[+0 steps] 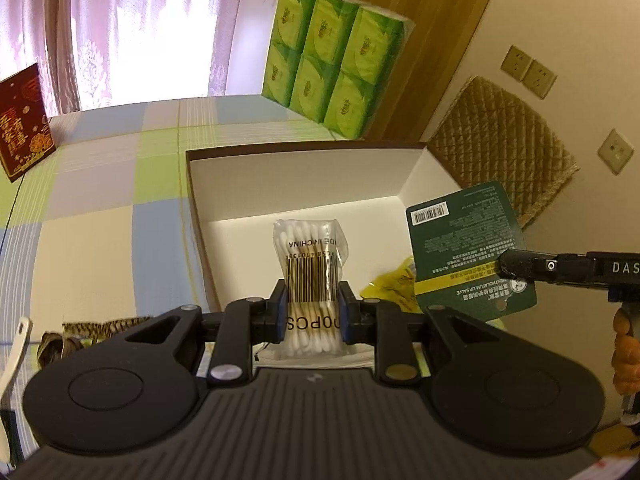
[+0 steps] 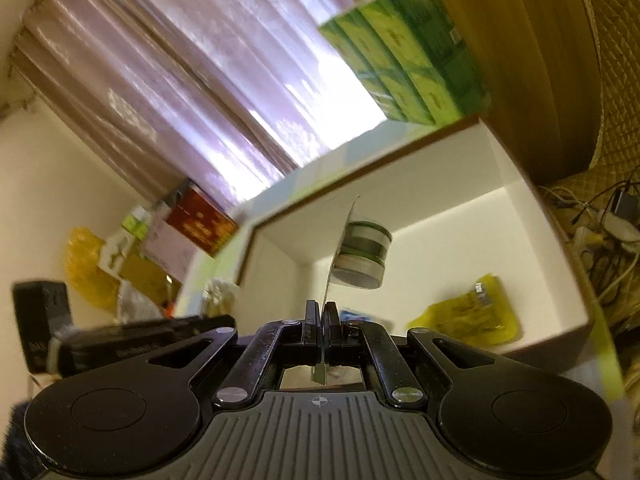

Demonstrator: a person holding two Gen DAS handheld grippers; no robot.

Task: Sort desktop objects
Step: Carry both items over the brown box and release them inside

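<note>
- The left gripper point(image 1: 313, 308) is clamped on a clear bag of cotton swabs point(image 1: 310, 276), which stands upright between the jaws and pokes out ahead of them
- Just beyond those jaws lies an open white box point(image 1: 304, 184) on a checked tablecloth point(image 1: 120, 208)
- The right gripper point(image 2: 321, 320) pinches the edge of a green lip balm card point(image 2: 362, 254), jaws fully closed on the thin card
- Ahead and right of these jaws, a yellow packet point(image 2: 466, 316) lies inside the box
- Green tissue packs point(image 1: 336, 60) stand past the box
</note>
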